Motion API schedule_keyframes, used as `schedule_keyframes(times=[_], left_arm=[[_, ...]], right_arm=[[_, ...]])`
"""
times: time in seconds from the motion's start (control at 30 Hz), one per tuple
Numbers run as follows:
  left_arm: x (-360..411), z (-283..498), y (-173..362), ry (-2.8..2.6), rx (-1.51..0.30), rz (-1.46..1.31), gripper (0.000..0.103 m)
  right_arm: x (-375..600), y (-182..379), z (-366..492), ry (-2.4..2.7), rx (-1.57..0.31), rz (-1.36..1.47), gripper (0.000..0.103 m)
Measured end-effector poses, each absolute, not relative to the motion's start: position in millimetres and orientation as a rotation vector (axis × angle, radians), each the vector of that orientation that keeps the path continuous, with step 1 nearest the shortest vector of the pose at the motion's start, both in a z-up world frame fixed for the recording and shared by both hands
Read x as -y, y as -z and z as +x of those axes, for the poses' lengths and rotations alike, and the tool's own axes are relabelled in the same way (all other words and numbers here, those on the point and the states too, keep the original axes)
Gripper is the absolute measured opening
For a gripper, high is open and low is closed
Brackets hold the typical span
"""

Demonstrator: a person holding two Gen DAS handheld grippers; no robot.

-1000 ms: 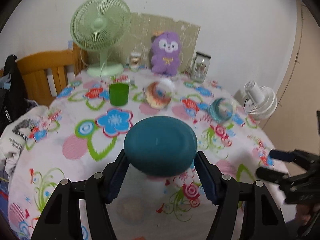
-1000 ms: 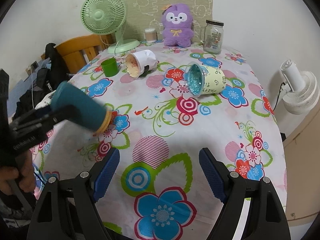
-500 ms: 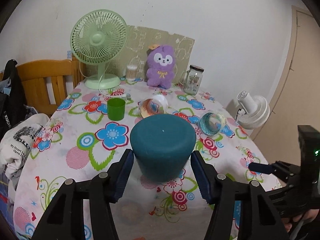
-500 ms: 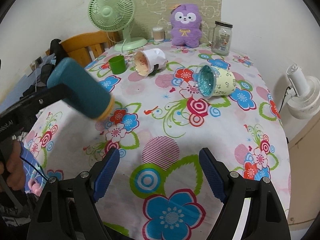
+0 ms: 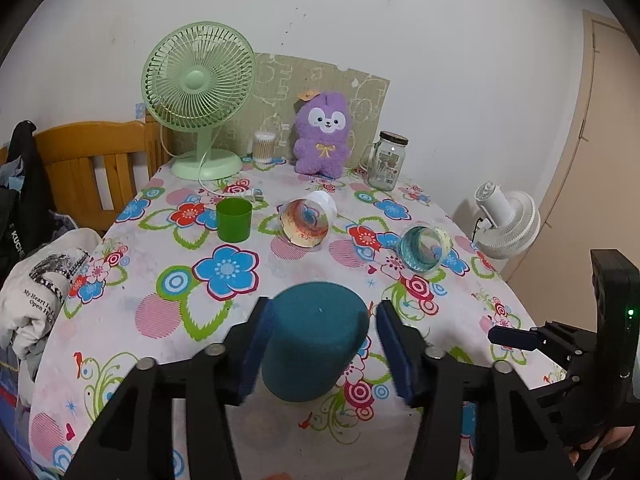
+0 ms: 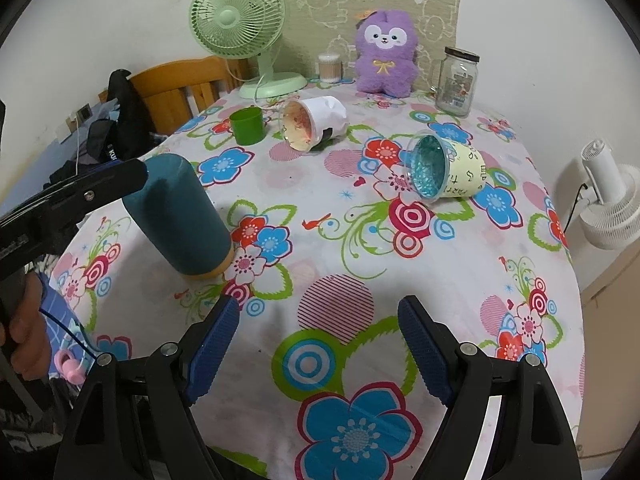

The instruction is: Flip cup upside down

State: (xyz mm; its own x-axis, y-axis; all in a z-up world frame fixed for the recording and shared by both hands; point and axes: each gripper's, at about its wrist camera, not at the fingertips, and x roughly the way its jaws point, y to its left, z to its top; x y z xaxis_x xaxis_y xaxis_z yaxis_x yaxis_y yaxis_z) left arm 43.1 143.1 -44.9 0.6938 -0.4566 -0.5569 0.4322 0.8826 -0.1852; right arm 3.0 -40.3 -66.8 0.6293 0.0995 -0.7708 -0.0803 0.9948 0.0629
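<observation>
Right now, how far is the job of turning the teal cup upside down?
Done: the teal cup is inverted, closed base on top, tan rim at the tablecloth. In hand: the left gripper has its jaws around it, whether gripping or loosened I cannot tell. Left: release and withdraw. The right gripper is open and empty.

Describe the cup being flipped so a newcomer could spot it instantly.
On the flowered tablecloth, at its near-left edge, the left gripper flanks the teal cup. It stands upside down, tan rim on the cloth; the other cups are farther back.
</observation>
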Motion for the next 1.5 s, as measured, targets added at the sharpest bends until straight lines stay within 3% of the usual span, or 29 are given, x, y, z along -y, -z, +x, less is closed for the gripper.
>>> schedule_keyframes(times=[0.4,0.63,0.87,0.97,1.5], left_arm=[[-146.6,43.9,41.3,0.491,-0.623,-0.051,0.069],[-155.4,39.5,33.3,0.449,-0.589,-0.067,0.093],[-162.3,33.4,18.1,0.43,-0.538,-0.077,0.102],[-166.0,30.1,11.3,0.419,-0.511,-0.083,0.103],[-177.3,14.7,-24.1,0.368,-0.409,-0.069,0.103]], right_arm=[[38.7,65.0,6.2,-0.109,-0.881,0.019,0.084],[30.7,52.6,9.8,-0.122,-0.853,0.007,0.083],[21.0,30.2,11.6,-0.129,-0.793,-0.02,0.084],[18.2,17.4,12.3,-0.097,-0.747,-0.032,0.094],[11.3,-32.2,5.7,-0.054,-0.59,-0.025,0.096]])
